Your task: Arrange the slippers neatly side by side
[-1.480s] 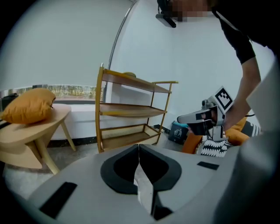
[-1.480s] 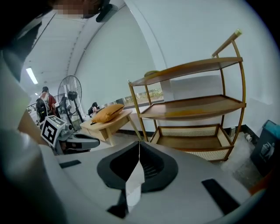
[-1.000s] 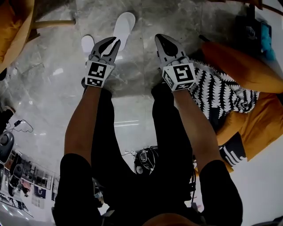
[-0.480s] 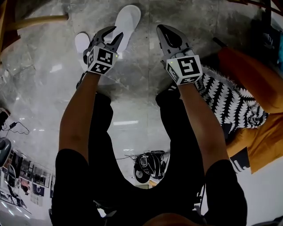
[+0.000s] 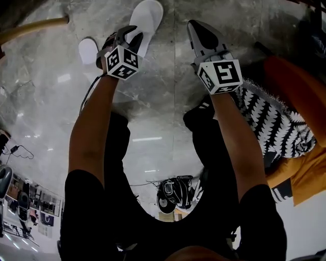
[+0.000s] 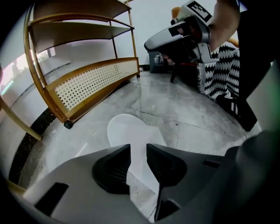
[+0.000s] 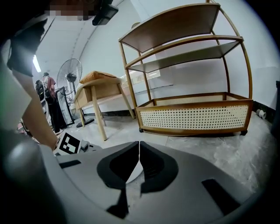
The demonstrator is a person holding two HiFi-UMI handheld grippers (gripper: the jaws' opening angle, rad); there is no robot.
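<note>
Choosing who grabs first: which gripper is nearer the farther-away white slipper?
Left. The left gripper hangs over the slipper, open jaws just narrowing, nothing pinched between them; the shut right gripper is to its right.

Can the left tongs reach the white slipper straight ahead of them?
Probably yes: left tongs, jaws apart though just closing slightly, hold nothing and frame the slipper, only bare floor between.

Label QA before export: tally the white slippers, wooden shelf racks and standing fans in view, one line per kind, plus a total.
White slippers: 2 (left slipper, right slipper)
Wooden shelf rack: 1
Standing fan: 1
Total: 4
</note>
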